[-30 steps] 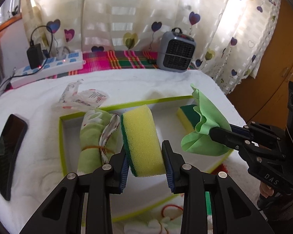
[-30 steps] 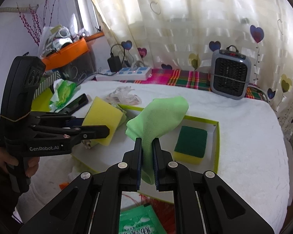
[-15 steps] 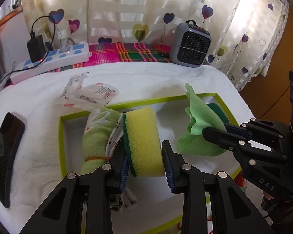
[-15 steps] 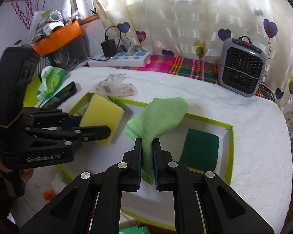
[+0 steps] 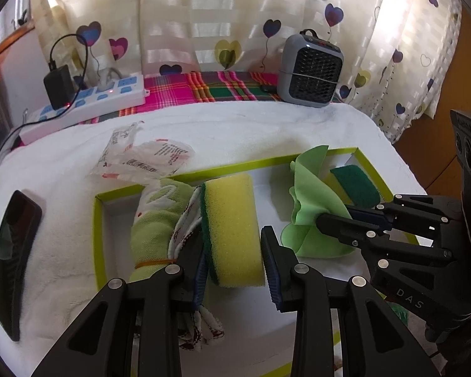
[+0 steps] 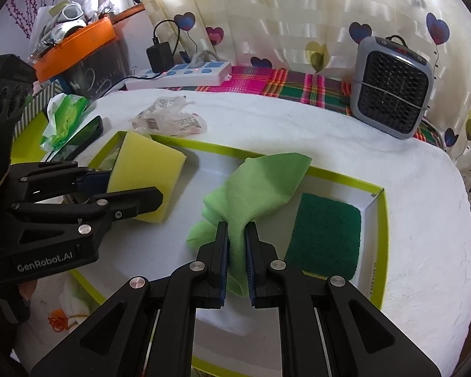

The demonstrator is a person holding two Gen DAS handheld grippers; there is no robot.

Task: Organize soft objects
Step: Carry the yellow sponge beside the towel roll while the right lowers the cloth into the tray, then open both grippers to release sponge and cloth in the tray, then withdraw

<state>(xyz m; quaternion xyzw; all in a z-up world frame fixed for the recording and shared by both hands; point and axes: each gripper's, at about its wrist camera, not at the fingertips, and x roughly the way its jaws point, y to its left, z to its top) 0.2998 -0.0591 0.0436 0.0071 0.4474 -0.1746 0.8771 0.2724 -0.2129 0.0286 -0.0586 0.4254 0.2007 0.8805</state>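
Observation:
A shallow white tray with a lime-green rim (image 5: 235,168) lies on the white towel-covered table. My left gripper (image 5: 232,238) has a yellow sponge with a green scouring side (image 5: 230,220) standing on edge between its pads, low over the tray's left half. Its jaws are opening, and both pads still touch the sponge. A rolled patterned cloth bound with a rubber band (image 5: 154,220) lies in the tray just left of it. My right gripper (image 6: 237,229) is shut on a light-green cloth (image 6: 260,182) over the tray's middle. A second sponge, green side up (image 6: 326,235), lies at the tray's right end.
A black phone (image 5: 12,251) lies left of the tray and a crumpled plastic wrapper (image 5: 141,157) behind it. A white power strip (image 5: 88,106) and a grey heater (image 5: 311,69) stand at the back by the curtain. Green tissue (image 6: 64,116) sits far left.
My right gripper has come down and forward with the green cloth, now low over the tray's middle. The left gripper has barely moved, with the yellow sponge still between its pads.

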